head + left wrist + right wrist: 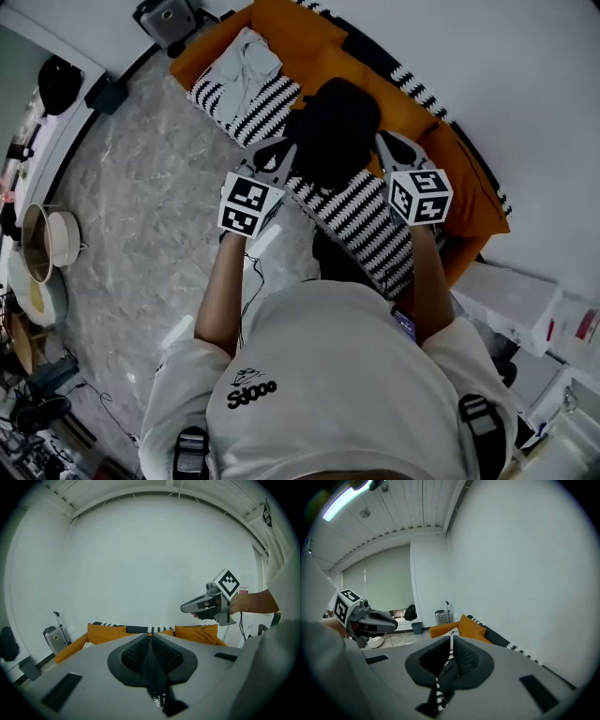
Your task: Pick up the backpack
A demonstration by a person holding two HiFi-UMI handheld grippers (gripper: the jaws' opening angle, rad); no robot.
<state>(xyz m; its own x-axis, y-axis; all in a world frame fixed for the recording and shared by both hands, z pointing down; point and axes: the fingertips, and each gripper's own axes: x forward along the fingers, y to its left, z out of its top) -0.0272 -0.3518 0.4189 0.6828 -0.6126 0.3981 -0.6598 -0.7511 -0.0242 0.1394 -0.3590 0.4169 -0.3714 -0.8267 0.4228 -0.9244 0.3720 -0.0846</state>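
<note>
A black backpack [333, 131] sits on a black-and-white striped blanket [361, 216] spread over an orange sofa [281, 28]. My left gripper [284, 150] is at the backpack's left side and my right gripper [386, 142] at its right side; whether either touches it I cannot tell. In the left gripper view the jaws [151, 638] are pressed together with nothing between them. The right gripper's jaws [451, 641] are likewise shut and empty. Each gripper view shows the other gripper [208, 604] [365, 618] in the air. The backpack is hidden in both gripper views.
A grey suitcase [169, 21] stands at the sofa's far end, and pale clothing [246, 61] lies on the sofa. A black bag [58, 82] rests on the left ledge, with bowls [52, 239] below. White boxes [511, 300] stand at the right. The floor is marbled grey.
</note>
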